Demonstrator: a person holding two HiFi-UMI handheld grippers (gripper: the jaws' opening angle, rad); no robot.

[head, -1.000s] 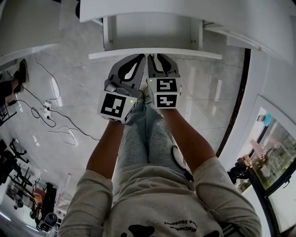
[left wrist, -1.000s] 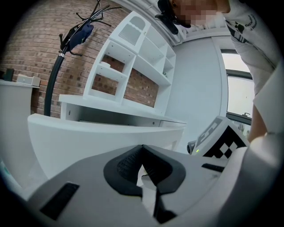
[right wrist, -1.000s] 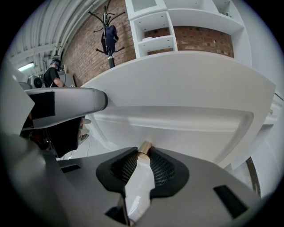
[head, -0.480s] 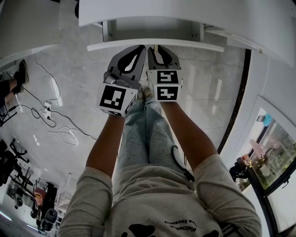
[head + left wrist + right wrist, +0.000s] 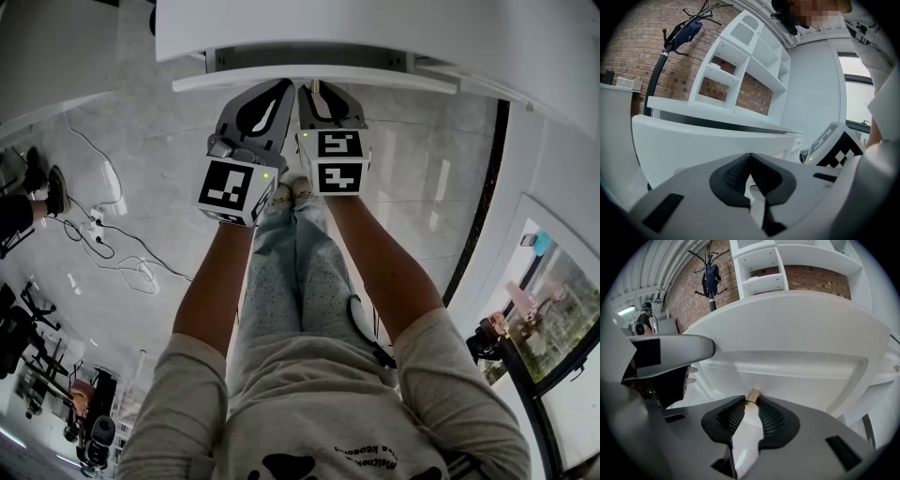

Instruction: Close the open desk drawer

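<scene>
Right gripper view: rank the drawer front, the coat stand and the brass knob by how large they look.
1. drawer front: fills much of the frame.
2. coat stand: small, far off against the brick wall.
3. brass knob: looks smallest, even though it sits nearest the camera, so the distant coat stand is surely far bigger in reality.

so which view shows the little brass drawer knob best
The right gripper view: the small round brass drawer knob sits gripped in the right claw, against the white drawer front. The head view hides it behind that claw; the left gripper view misses it.
</scene>
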